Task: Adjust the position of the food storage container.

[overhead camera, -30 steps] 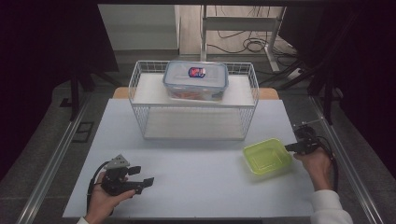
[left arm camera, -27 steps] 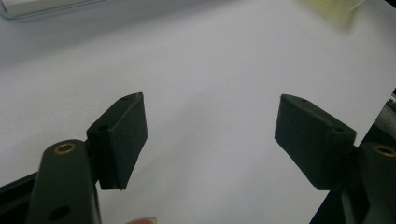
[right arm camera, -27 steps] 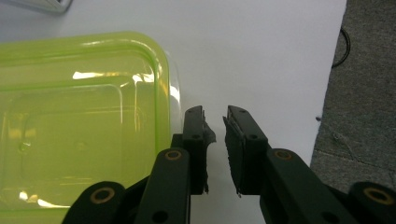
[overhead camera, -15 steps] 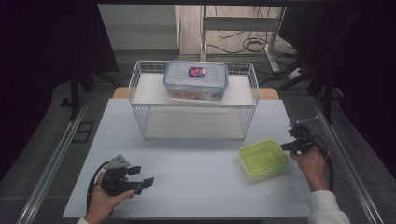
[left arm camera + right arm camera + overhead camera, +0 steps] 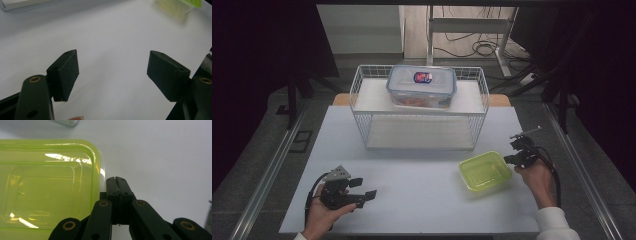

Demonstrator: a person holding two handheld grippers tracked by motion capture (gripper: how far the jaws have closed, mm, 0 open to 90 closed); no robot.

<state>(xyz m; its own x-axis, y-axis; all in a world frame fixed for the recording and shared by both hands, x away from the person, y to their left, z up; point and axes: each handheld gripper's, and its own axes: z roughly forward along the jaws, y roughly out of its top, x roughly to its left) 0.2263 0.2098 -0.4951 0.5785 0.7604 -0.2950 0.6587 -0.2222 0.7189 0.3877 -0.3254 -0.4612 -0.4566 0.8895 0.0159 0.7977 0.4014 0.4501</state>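
A: Your right gripper [image 5: 518,152] sits at the right edge of the green tub [image 5: 485,171]. In the right gripper view the pads are clenched together, pad on pad, with nothing between them. The jaws have just been closing.

B: Touching the tub?

A: Closed tips [image 5: 116,180] are just beside the tub's [image 5: 50,185] rim, outside its wall. I cannot tell if they actually touch it. No part of the rim is pinched.

B: Where's the tub itself?

A: On the white table [image 5: 412,195], right of centre, in front of the wire basket [image 5: 419,112] and apart from it. Open side up, 1 corner turned toward the basket. It looks empty.

B: And your left?

A: Left gripper [image 5: 354,192] rests low at the near left of the table, in your left hand [image 5: 319,215], well apart from the tub. The left gripper view shows its 2 pads [image 5: 66,72] spread wide, released, with bare table between them. The tub [image 5: 178,6] shows far off at the top right there.

B: Anything else?

A: 1 clear lidded box [image 5: 422,86] stands on the basket's top shelf.
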